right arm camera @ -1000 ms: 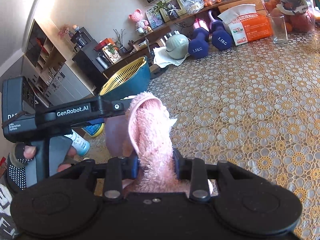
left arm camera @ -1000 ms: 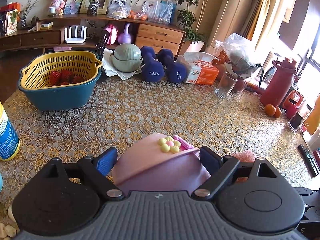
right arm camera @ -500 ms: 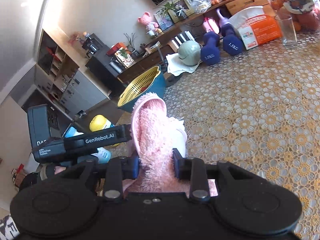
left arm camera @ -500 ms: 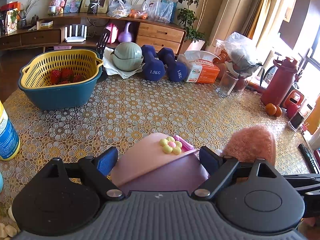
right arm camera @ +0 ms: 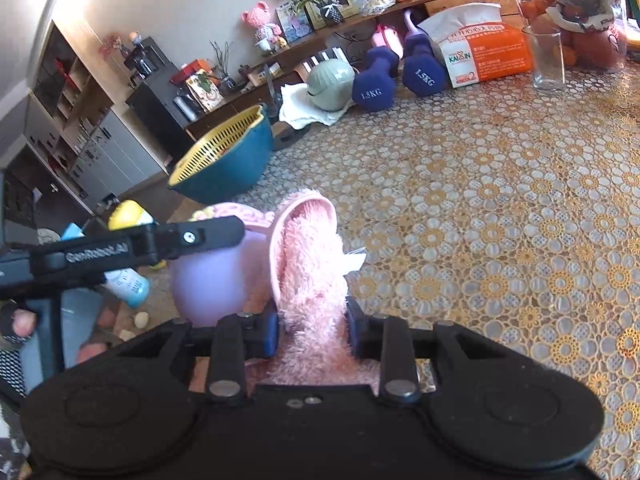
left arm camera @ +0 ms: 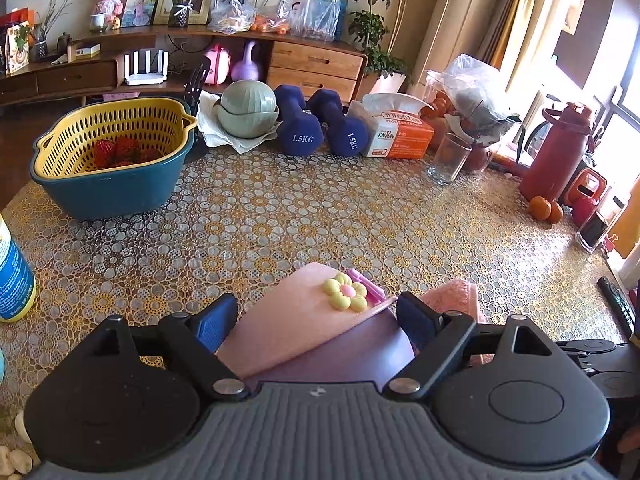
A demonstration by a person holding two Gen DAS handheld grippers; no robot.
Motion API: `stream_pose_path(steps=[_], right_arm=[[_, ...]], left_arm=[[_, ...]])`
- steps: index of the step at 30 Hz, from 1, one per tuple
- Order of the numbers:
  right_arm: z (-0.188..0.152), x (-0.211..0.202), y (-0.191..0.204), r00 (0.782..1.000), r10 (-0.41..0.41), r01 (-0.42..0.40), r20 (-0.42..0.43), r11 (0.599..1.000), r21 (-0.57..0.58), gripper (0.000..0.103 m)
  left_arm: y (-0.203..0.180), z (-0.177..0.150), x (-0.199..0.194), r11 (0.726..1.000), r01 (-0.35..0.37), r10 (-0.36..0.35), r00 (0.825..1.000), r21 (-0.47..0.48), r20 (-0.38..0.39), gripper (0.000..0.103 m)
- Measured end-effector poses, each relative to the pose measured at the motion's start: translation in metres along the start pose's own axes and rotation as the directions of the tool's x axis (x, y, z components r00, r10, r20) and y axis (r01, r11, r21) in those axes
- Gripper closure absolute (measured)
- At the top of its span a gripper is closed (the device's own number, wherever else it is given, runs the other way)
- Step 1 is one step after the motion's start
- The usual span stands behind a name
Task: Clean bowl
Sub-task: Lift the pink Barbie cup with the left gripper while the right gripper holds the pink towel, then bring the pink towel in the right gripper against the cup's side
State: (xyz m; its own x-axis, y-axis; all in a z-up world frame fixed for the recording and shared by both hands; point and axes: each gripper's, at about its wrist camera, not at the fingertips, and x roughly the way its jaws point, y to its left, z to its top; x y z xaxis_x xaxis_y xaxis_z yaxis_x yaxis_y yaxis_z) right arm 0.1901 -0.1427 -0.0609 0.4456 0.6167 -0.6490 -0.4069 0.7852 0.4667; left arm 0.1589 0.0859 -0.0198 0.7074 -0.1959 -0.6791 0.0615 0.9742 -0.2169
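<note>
The counter (left arm camera: 304,216), under its gold flower-lace cover, carries everything. At its far-left corner stands the biggest container, a blue basin (left arm camera: 108,184) with a yellow colander (left arm camera: 112,132) nested in it and red strawberries (left arm camera: 120,152) lying in the colander. Along the far edge lie two navy dumbbells (left arm camera: 316,124), an orange tissue box (left arm camera: 396,132) with a tissue sticking out of its top, and green bowls (left arm camera: 248,114) stacked on a white cloth. Near the far-right corner stands a red jug (left arm camera: 560,152), with a drinking glass (left arm camera: 448,158) toward the middle from it; I cannot tell whether it holds anything.

At the near edge, my left gripper (left arm camera: 316,316) has its fingers closed against the sides of the bowl (left arm camera: 320,344), which is lilac with a pink rim and a yellow flower ornament (left arm camera: 345,292); from here I cannot see into it. My right gripper (right arm camera: 312,320) is clamped on a fluffy pink cloth (right arm camera: 308,252), which stands up between the fingers just beside the bowl's right side; I cannot tell if they touch.
</note>
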Motion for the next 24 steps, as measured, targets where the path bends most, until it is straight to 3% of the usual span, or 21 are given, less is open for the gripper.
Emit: stream_pose_path(steps=[2,5,10,14,24], right_arm=[[-0.003,0.005,-0.002,0.998,-0.062,0.062,-0.012,0.998,-0.034,0.073],[-0.003,-0.008,-0.01,0.999,-0.051,0.051,0.006,0.999,-0.001,0.073],[-0.004,-0.042,-0.008,0.988,0.143,-0.146,0.054,0.988,0.052,0.073],[-0.007,-0.037,0.008,0.977,0.214,-0.215,0.028,0.973,0.079,0.073],[-0.02,-0.01,0.0,1.0,0.029,-0.029,-0.008,0.999,0.044,0.073]], left_arm=[[-0.003,0.0,-0.001,1.0,-0.003,0.003,1.0,0.007,-0.001,0.016],[-0.005,0.0,-0.004,1.0,-0.004,0.004,1.0,0.007,-0.007,0.018],[-0.007,-0.002,-0.003,0.999,0.034,-0.035,0.999,-0.01,-0.025,0.025],[-0.011,-0.005,-0.001,0.999,0.047,-0.048,0.998,-0.018,-0.033,0.027],[-0.01,-0.007,-0.002,0.999,0.049,-0.049,0.998,-0.014,-0.037,0.028]])
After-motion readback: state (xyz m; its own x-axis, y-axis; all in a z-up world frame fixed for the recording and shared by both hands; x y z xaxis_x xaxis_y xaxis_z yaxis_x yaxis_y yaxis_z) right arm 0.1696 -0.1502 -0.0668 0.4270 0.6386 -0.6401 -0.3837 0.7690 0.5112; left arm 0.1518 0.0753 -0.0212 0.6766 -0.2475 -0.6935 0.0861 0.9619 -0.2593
